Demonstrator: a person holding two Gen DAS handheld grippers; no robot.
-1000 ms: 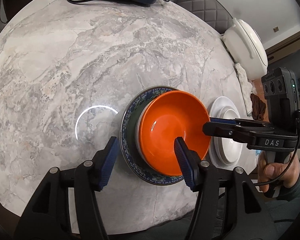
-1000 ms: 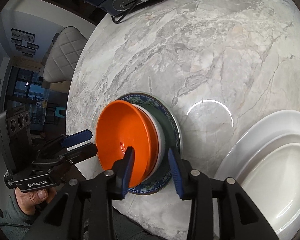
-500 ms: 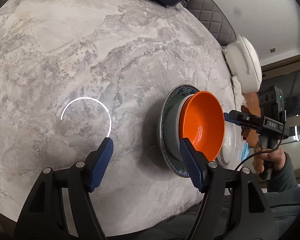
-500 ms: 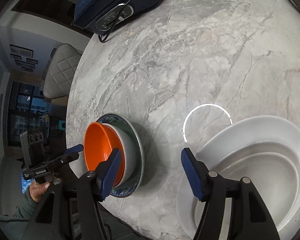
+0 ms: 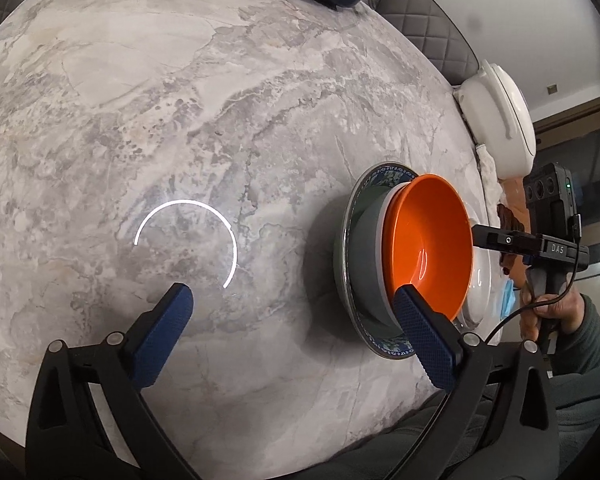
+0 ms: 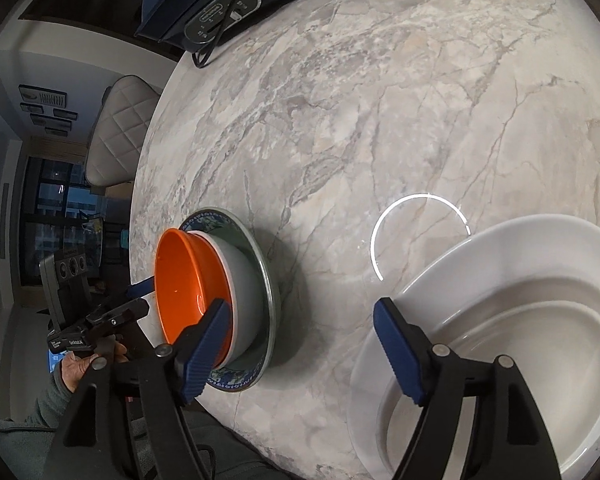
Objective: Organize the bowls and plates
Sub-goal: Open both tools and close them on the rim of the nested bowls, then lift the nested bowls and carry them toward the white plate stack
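We judge the sorting partly done. On the round grey-veined marble desk (image 5: 180, 100) a glossy orange plastic bowl (image 5: 428, 248) sits nested in a pale grey-white bowl (image 5: 366, 264), and both rest on a flat plate with a blue floral rim (image 5: 384, 346); in the left wrist view that stack lies at about three o'clock, near the desk's edge. Our left claw (image 5: 292, 320) has just been opening and now stands wide apart with only bare marble between its pads, the right-hand pad merely crossing in front of the stack. Our right claw (image 6: 300, 344) has likewise just been opening and is also apart, nothing clamped.

What looks left, as we read it, is the large white glazed deep plate (image 6: 540, 248) at about four o'clock in the right wrist view, well apart from the stack. Something shallower seems to lie inside it, though we cannot tell for sure. Whether it belongs under or beside the stack we cannot say.
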